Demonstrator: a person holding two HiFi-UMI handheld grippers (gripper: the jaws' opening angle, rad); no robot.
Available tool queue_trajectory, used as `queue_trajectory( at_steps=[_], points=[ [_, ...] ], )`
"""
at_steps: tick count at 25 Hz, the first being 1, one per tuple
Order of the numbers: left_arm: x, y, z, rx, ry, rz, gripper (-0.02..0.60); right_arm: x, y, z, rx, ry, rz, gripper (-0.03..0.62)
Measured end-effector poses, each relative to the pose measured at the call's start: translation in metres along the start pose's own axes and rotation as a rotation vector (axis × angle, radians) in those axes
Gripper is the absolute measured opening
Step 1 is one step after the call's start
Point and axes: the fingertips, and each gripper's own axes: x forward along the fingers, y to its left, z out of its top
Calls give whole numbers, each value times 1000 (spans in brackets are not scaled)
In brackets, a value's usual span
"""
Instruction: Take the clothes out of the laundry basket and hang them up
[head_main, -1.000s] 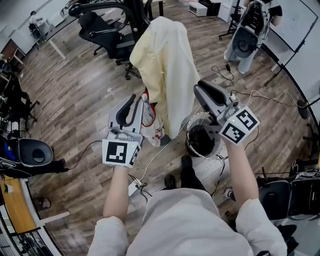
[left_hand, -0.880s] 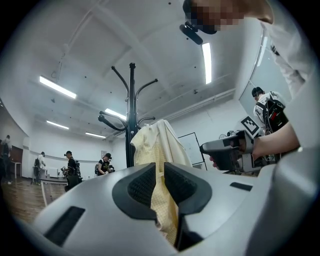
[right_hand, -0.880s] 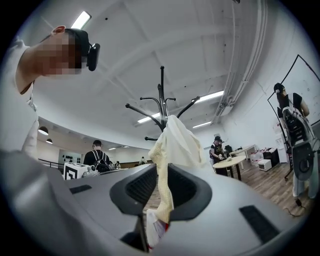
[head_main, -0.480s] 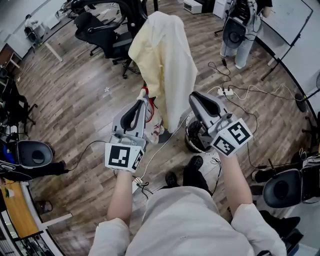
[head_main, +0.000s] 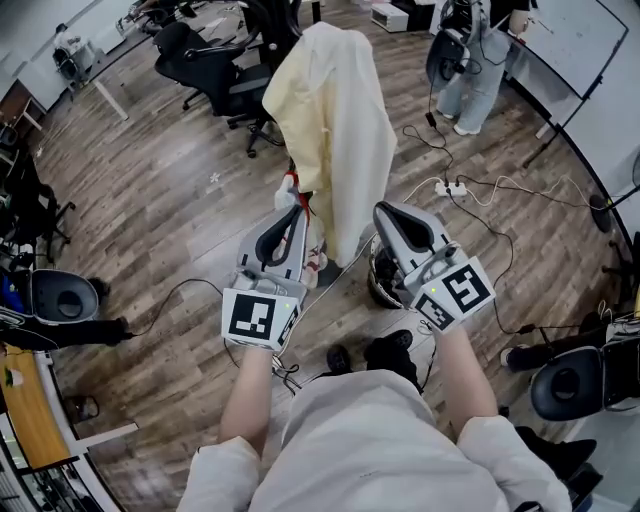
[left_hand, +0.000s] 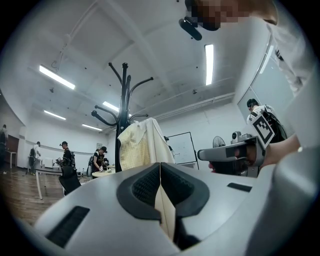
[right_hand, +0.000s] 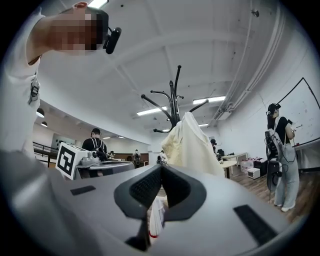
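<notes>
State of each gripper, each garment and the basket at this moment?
Left gripper: shut, just closed, nothing between its jaws.
Right gripper: shut, just closed, nothing gripped.
Yellow garment: hung on the coat rack.
White and red garment: low by the rack, below the yellow one.
Laundry basket: upright on the floor.
</notes>
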Motion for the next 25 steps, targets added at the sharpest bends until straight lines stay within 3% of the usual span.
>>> queue_trajectory(
  at_steps=[25],
  points=[
    [-3,-20,1,-8,26,-28,20,-9,17,-7,-11,26,-17,3]
  ],
)
